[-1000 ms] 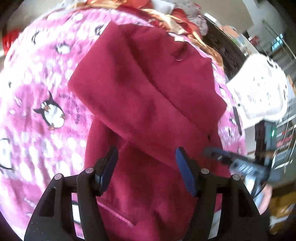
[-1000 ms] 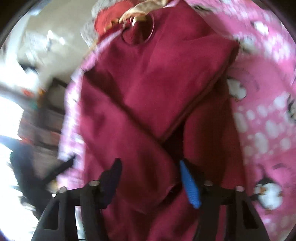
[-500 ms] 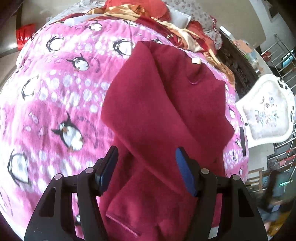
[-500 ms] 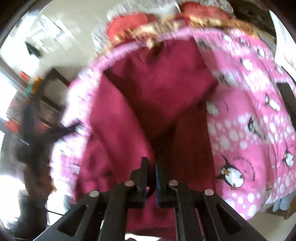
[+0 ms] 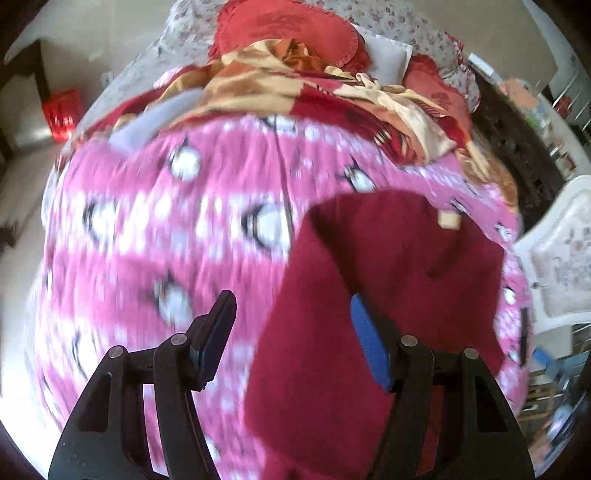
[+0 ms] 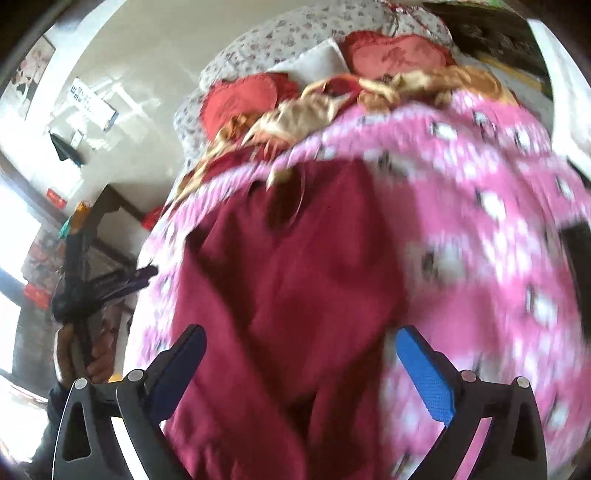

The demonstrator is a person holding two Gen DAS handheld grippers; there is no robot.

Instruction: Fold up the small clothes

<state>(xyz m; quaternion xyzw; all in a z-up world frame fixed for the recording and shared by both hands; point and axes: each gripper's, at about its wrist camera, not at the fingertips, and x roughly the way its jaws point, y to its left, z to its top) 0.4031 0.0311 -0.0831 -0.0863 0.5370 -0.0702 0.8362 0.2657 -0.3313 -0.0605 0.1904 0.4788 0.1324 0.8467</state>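
Observation:
A dark red small garment [image 5: 369, 295] lies partly folded on a pink penguin-print blanket [image 5: 147, 240] that covers a bed. It also shows in the right wrist view [image 6: 288, 295]. My left gripper [image 5: 291, 343] is open and empty, held above the garment's left edge. My right gripper [image 6: 299, 369] is open and empty, held above the garment's lower part. The left gripper [image 6: 110, 284] and the hand holding it appear at the left of the right wrist view. Both views are motion-blurred.
Red and gold bedding [image 5: 314, 85] and red cushions [image 5: 280, 26] are heaped at the bed's far end. A white ornate chair [image 5: 557, 251] stands right of the bed. A red crate [image 5: 62, 110] sits on the floor at the far left.
My right gripper was shut on the garment half a second ago and is now open. Both grippers have pulled back and up from the garment; the left view has swung left.

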